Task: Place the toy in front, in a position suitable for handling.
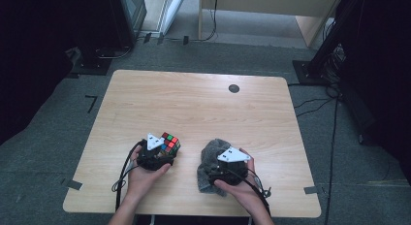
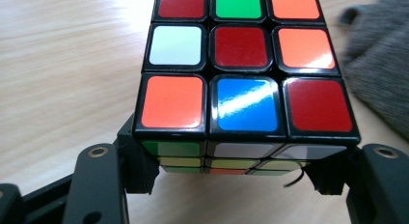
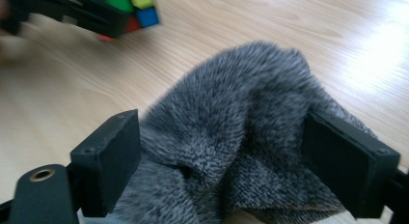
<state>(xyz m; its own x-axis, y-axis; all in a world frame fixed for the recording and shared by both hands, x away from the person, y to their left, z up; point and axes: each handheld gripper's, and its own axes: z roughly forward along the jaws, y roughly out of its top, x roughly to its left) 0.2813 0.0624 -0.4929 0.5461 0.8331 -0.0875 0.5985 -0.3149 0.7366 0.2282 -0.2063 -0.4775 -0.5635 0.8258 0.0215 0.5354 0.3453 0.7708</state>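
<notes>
Puzzle cube (image 1: 170,142), high view: near the front left of the tabletop (image 1: 203,104), at the tip of the left tool (image 1: 162,154). Grey fuzzy cloth (image 1: 212,159) bunched just to its right, the right tool (image 1: 225,172) over it.

Left gripper view: cube (image 2: 243,74) clamped between the two black jaws, pads pressed on its lower side edges. Top face mixed: red, green, orange, white, blue tiles. Cloth edge (image 2: 378,64) at far right, apart from the cube.

Right gripper view: cloth (image 3: 231,151) heaped between wide-set jaws, pile brushing both pads; whether they squeeze it I cannot tell. Cube (image 3: 130,9) and the other tool, blurred, at upper left.
</notes>
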